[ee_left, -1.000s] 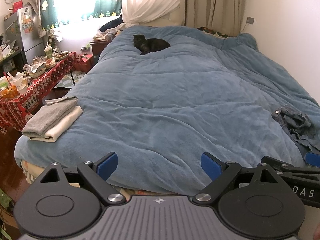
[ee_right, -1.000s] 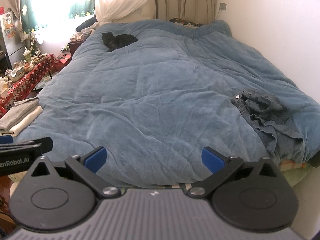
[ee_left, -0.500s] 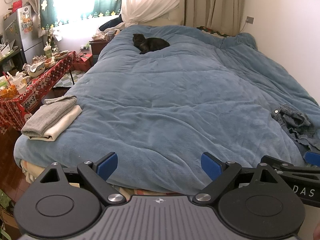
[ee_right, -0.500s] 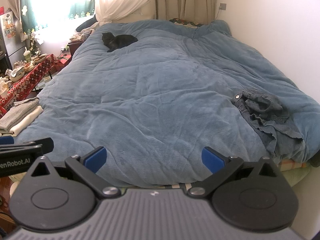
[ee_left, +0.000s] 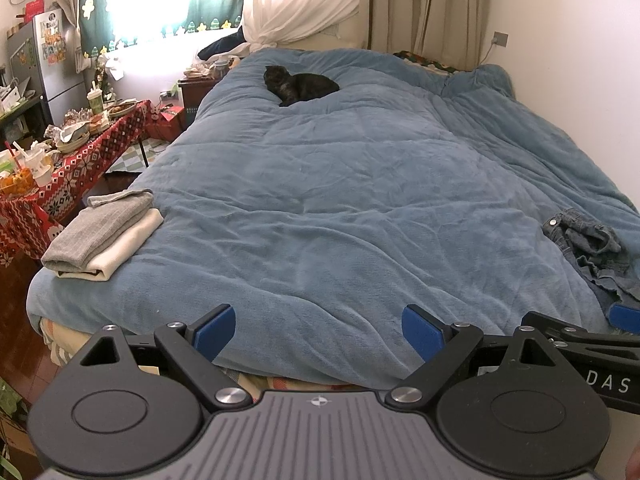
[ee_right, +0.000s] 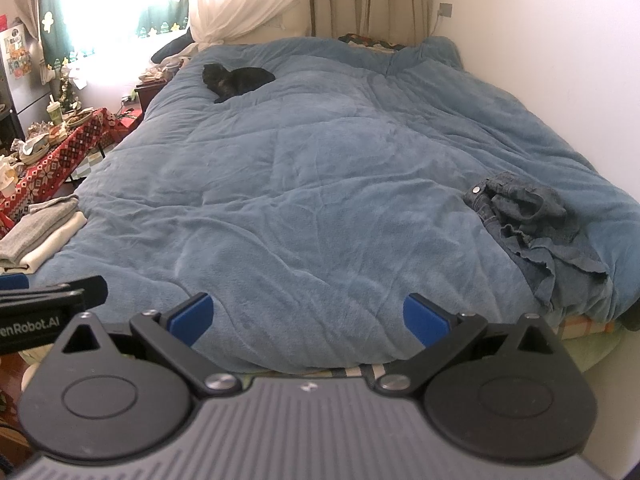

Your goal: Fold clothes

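A crumpled pair of denim jeans [ee_right: 528, 220] lies at the right edge of the blue duvet [ee_right: 320, 184]; it also shows in the left wrist view [ee_left: 588, 244]. A folded grey garment [ee_left: 100, 228] rests on a folded cream one [ee_left: 124, 248] at the bed's left front corner, and this stack also shows in the right wrist view [ee_right: 40, 232]. My left gripper [ee_left: 318, 332] is open and empty at the foot of the bed. My right gripper [ee_right: 308, 318] is open and empty beside it, to the right.
A black cat [ee_left: 300, 86] lies on the far part of the duvet. A table with a red patterned cloth [ee_left: 68, 168] and dishes stands left of the bed. A white wall [ee_right: 560, 60] runs along the right side.
Both views have shifted very slightly; the grippers stay open and nothing on the bed has moved.
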Tool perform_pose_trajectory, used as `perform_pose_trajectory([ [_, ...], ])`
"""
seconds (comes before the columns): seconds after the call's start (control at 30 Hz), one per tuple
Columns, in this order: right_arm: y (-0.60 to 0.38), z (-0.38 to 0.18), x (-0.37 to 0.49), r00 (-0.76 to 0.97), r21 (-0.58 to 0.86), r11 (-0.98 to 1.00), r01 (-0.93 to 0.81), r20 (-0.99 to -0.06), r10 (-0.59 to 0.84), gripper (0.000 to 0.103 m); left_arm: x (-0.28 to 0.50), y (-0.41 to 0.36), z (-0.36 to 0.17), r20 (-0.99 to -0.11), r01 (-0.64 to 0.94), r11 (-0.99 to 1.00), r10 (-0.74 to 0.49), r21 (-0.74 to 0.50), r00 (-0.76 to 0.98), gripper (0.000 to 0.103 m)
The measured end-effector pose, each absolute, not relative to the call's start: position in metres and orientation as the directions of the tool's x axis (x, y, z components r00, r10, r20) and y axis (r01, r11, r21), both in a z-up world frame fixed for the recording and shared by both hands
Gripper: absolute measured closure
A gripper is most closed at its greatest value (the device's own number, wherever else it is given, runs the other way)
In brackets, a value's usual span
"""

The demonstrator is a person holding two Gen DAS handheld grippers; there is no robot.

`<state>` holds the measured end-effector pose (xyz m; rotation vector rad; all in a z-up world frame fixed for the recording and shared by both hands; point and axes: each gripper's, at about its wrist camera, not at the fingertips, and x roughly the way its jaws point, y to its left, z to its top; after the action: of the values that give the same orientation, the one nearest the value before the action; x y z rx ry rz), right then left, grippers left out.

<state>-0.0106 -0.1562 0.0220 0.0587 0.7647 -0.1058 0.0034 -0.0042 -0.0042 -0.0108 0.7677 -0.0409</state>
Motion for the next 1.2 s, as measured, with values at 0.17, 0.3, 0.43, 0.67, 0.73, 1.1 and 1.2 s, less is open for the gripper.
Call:
perform_pose_trajectory([
  [0.17,-0.157,0.021,-0.008,0.713,0.012,0.993,0.118,-0.697,-0.076,0.001,0.007,-0.007,-0.005,-0.700,0.039,0.999,-0.046,-0.025,0.713,0.012],
  [0.3,-0.160,0.021,-0.006,0.707,0.020,0.992,0.125,-0.703,-0.075,0.001,0.010,-0.009,-0.006,-0.704,0.044,0.999,-0.050,-0.026,0.708,0.012],
  [0.43,-0.162,0.019,-0.003,0.701,0.024,0.991,0.128,-0.709,-0.073,0.001,0.014,-0.011,-0.009,-0.710,0.065,0.997,-0.067,-0.031,0.701,0.012],
  [0.67,-0.169,0.015,0.008,0.681,0.033,0.991,0.131,-0.729,-0.065,0.001,0.028,-0.016,-0.017,-0.736,0.092,0.994,-0.104,-0.057,0.669,0.012],
  [0.73,-0.170,0.014,0.012,0.678,0.034,0.990,0.138,-0.732,-0.070,0.001,0.033,-0.018,-0.019,-0.741,0.096,0.994,-0.109,-0.061,0.662,0.012],
  [1.1,-0.192,0.007,0.036,0.678,0.026,0.979,0.203,-0.725,-0.121,0.001,0.062,-0.038,-0.020,-0.718,0.169,0.983,-0.165,-0.066,0.677,0.012],
  [1.2,-0.209,0.002,0.043,0.674,0.048,0.971,0.232,-0.728,-0.125,0.001,0.075,-0.048,-0.021,-0.702,0.188,0.980,-0.175,-0.059,0.690,0.012],
])
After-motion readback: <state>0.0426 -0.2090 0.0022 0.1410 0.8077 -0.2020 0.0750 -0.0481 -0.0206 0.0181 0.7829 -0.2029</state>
